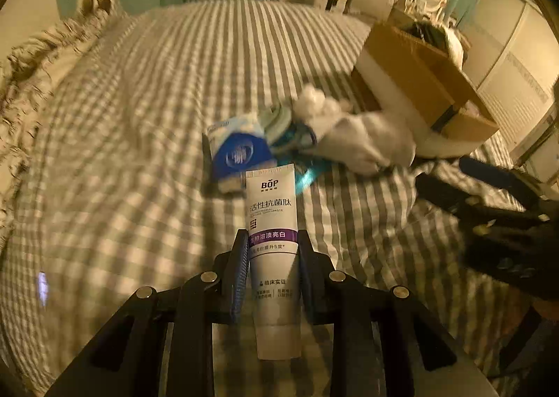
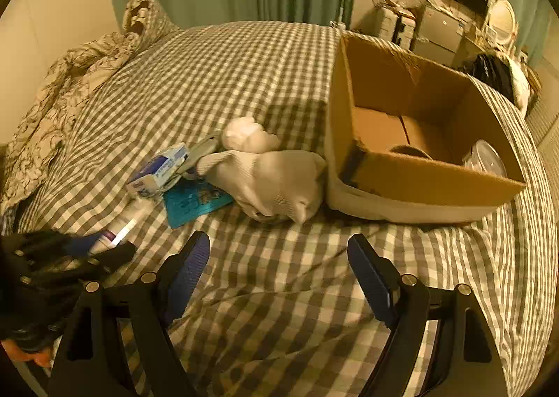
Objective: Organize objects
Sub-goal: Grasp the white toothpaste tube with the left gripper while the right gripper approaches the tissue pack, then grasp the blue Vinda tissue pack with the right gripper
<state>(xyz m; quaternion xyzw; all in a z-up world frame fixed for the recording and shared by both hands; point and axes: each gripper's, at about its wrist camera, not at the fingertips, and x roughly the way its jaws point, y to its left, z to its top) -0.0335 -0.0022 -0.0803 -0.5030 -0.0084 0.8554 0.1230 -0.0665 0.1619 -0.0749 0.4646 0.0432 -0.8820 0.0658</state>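
Note:
My left gripper (image 1: 270,239) is shut on a white toothpaste tube (image 1: 274,208) with a purple band, its pads pressing both sides of the tube. In the right wrist view the same tube (image 2: 120,231) lies at the left with the left gripper (image 2: 118,252) on it. Beyond the tube lies a pile: a blue and white tissue pack (image 1: 237,152), a teal card (image 2: 195,203), a white sock (image 2: 276,180) and a white cloth ball (image 2: 244,133). My right gripper (image 2: 279,250) hangs open above bare checked sheet, in front of the sock.
An open cardboard box (image 2: 436,183) stands on the checked bed (image 2: 244,65) to the right of the pile, with a round lid and a dark round item inside. A crumpled patterned quilt (image 2: 70,82) lies at the left. Furniture stands beyond the bed.

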